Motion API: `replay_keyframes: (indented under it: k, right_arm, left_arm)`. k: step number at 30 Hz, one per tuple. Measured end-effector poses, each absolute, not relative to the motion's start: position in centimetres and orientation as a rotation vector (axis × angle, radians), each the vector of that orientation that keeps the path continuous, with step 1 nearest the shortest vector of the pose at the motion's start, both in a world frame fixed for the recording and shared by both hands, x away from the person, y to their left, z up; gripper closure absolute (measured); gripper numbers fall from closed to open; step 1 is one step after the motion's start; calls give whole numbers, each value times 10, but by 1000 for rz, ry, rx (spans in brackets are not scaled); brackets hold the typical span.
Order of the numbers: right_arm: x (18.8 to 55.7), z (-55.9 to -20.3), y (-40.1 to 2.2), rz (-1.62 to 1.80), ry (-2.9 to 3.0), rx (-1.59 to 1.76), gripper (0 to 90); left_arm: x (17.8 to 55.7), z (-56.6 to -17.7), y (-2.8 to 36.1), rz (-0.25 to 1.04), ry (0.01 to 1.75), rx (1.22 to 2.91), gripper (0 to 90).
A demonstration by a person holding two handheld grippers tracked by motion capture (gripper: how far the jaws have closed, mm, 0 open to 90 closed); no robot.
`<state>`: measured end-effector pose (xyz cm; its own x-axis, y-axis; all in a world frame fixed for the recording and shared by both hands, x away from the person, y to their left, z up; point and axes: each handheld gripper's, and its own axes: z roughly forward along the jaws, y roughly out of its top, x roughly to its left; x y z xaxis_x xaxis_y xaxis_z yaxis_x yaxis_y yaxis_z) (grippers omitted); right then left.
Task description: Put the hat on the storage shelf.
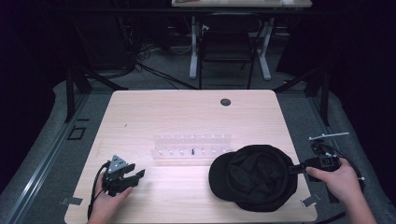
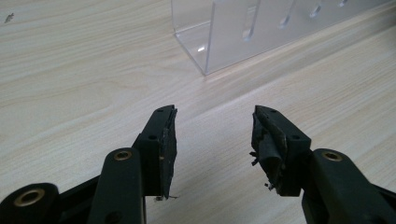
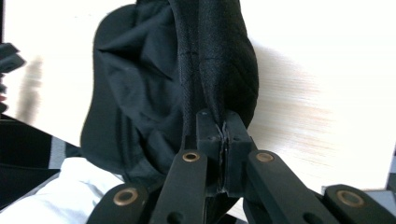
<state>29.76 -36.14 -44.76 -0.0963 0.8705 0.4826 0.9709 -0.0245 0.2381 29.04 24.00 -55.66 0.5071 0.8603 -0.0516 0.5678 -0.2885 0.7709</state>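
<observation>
A black cap point(image 1: 254, 176) lies upside down on the right front of the light wooden table point(image 1: 187, 112), its brim toward the left. My right gripper point(image 1: 294, 167) is shut on the cap's rim at its right side; in the right gripper view the jaws pinch the cap's fabric edge point(image 3: 205, 70) tightly at my right gripper point(image 3: 223, 126). My left gripper point(image 1: 137, 176) rests near the front left of the table, open, with nothing between its fingers; in the left gripper view my left gripper point(image 2: 215, 116) has bare wood between the jaws.
A clear acrylic rack point(image 1: 191, 145) with slots stands in the middle of the table, its end also seen as the clear rack point(image 2: 243, 32) ahead of the left jaws. A round cable hole point(image 1: 225, 101) sits near the far edge. A black chair point(image 1: 227, 46) stands beyond.
</observation>
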Motion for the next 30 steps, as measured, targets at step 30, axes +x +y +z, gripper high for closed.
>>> replay_keyframes:
  k: [30]
  right_arm:
    - [298,-415,-338,-956,-2038,-1830,870]
  left_arm:
    - [290,-556,240,495,1164,1992,501]
